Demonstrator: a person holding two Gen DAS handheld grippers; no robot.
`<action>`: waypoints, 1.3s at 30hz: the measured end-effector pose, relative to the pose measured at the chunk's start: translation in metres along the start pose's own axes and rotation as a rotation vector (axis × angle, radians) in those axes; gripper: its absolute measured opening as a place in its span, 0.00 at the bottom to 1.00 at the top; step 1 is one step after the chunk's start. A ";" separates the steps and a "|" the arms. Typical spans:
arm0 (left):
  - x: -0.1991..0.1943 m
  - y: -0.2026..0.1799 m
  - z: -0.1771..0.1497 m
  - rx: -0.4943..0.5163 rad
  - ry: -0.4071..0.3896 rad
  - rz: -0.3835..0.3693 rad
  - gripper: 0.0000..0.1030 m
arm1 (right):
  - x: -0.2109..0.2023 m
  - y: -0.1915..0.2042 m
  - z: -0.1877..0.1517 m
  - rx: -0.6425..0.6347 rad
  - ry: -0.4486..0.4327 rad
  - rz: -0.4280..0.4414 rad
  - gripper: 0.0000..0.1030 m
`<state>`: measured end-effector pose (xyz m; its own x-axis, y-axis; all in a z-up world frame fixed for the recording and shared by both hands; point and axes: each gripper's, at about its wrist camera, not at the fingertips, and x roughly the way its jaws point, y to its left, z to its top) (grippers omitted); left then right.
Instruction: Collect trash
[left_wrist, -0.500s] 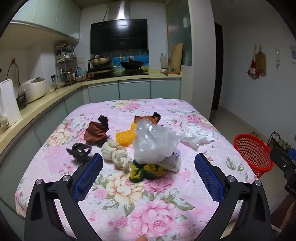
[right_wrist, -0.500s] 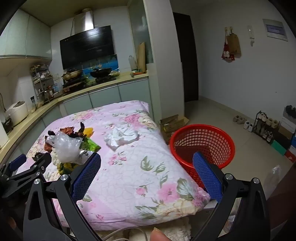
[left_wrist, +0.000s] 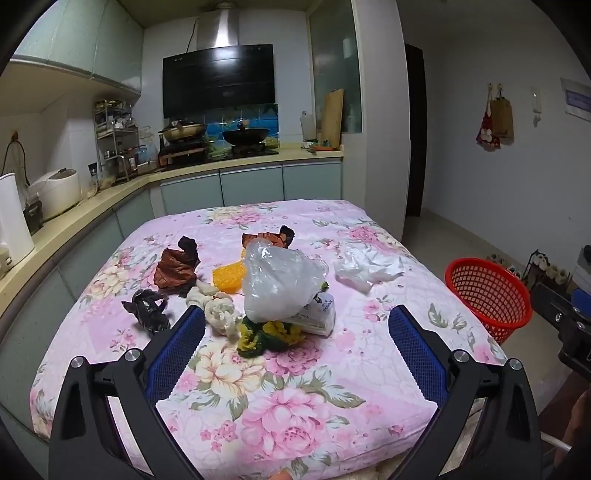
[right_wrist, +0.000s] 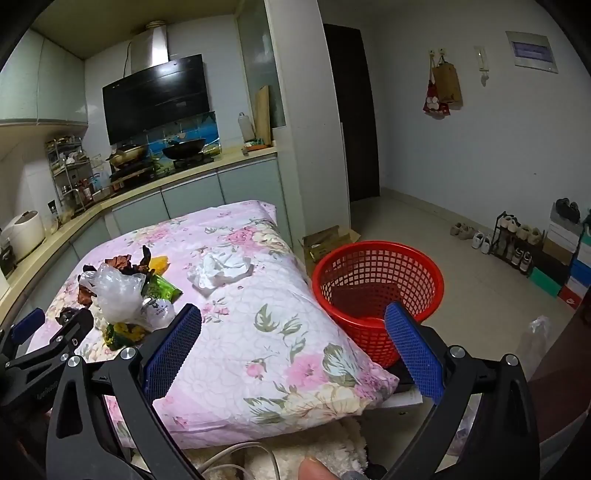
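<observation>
Trash (left_wrist: 258, 291) lies heaped near the middle of the table (left_wrist: 295, 398), which is covered with a pink floral cloth: a crumpled clear plastic bag (left_wrist: 280, 282) on top, a white packet (left_wrist: 319, 314) with small dark print too blurred to read under it, a yellow-and-green scrap (left_wrist: 266, 336) at the near side, white wads (left_wrist: 218, 310), a yellow piece (left_wrist: 229, 277), brown wrappers (left_wrist: 175, 267) and a black crumpled piece (left_wrist: 147, 310) toward the left edge. A white crumpled tissue (left_wrist: 365, 269) lies apart, toward the right edge.

The red mesh basket (right_wrist: 376, 288) stands on the floor just beside the table's right near corner. The right wrist view shows into it, and also shows a green wrapper (right_wrist: 162, 290) in the heap, a cardboard box (right_wrist: 327, 240) behind the basket and a shoe rack (right_wrist: 517, 240) by the wall; the left wrist view shows the heap head-on.

The left hand-held gripper (left_wrist: 295, 339) hangs over the near part of the table, tilted down at the heap, jaws spread wide with nothing between them. The right hand-held gripper (right_wrist: 293, 343) is tilted down over the right near corner, jaws likewise spread and empty.
</observation>
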<state>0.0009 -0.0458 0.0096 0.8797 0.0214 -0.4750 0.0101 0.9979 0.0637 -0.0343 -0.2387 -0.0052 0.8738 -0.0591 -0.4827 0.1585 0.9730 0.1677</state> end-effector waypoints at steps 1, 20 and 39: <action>0.001 -0.002 0.000 0.000 0.003 0.002 0.93 | -0.002 0.003 0.000 0.000 -0.001 -0.008 0.93; -0.021 0.004 -0.011 0.028 -0.012 -0.058 0.93 | -0.012 0.001 0.000 0.009 -0.008 -0.047 0.93; -0.017 0.003 -0.013 0.036 0.005 -0.065 0.93 | -0.011 -0.004 -0.003 0.014 0.005 -0.051 0.93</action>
<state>-0.0200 -0.0422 0.0060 0.8743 -0.0429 -0.4834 0.0840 0.9944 0.0637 -0.0458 -0.2408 -0.0035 0.8622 -0.1073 -0.4950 0.2092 0.9655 0.1551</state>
